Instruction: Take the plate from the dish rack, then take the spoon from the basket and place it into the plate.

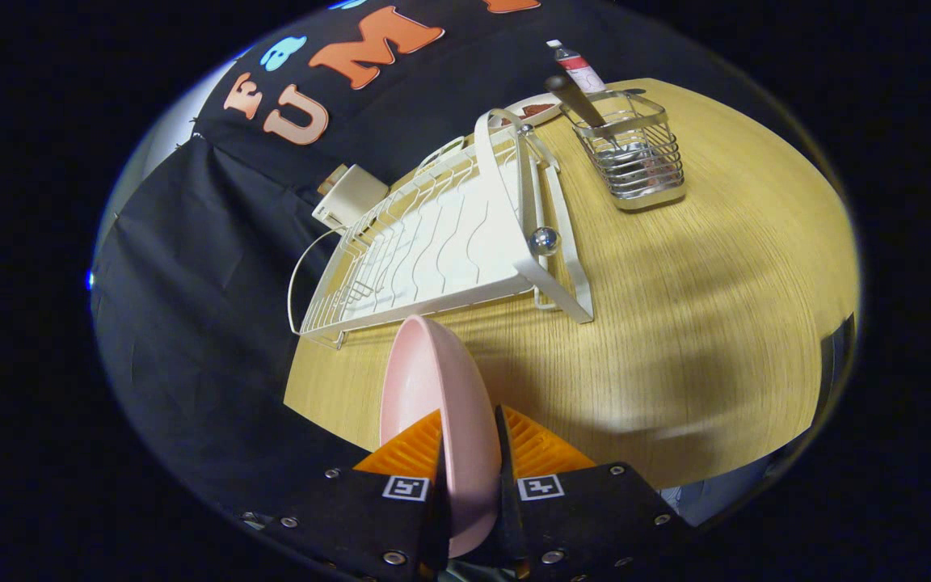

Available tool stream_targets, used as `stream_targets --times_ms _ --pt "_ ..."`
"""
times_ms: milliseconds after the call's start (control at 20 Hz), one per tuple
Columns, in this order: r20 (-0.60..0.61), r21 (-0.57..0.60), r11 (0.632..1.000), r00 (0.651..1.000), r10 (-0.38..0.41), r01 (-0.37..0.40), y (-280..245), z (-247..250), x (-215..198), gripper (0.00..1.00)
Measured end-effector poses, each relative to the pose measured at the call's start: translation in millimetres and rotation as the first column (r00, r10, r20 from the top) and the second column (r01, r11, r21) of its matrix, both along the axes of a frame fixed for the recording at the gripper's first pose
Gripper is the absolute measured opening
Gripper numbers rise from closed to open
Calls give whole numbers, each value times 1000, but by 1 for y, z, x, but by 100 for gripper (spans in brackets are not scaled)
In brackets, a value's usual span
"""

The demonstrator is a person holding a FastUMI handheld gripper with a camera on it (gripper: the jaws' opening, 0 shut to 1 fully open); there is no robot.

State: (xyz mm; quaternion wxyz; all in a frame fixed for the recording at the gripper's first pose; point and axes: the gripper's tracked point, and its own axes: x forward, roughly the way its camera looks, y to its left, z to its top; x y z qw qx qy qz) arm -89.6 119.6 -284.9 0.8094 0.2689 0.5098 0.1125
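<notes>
A pink plate [433, 396] stands on edge between my fingers, held above the wooden table [700, 323]. My gripper [469, 453] is shut on the plate, one finger pressing each face. Beyond the plate lies the white wire dish rack [433, 242], with no dishes in its slots. Farther off, past the rack's far end, stands a metal wire basket [635, 158] with a dark-handled spoon [577, 101] leaning in it, handle up.
Behind the basket stand a small bottle [579, 69] with a red label and a shallow dish [534, 109] holding something brown. A white box [350, 196] sits beside the rack's far side. Bare tabletop stretches ahead of the fingers, beside the rack and basket.
</notes>
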Motion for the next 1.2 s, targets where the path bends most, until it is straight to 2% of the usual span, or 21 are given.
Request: stream_targets --times_ms 150,350,500,650,950,1050,1200 --pt "-3 -3 1000 1000 -20 20 -4 -8 4 26" --pt "-7 -3 999 999 -40 40 -5 -15 6 32" --pt "7 -32 999 999 -35 35 -7 -22 12 34" --pt "12 -53 998 1000 -23 24 -5 -26 17 41" --pt "67 -193 981 998 -17 29 -23 -30 34 50" --pt "91 -255 966 996 -19 42 -36 -30 39 46" --pt "99 -263 963 995 -29 54 -39 -30 38 47"
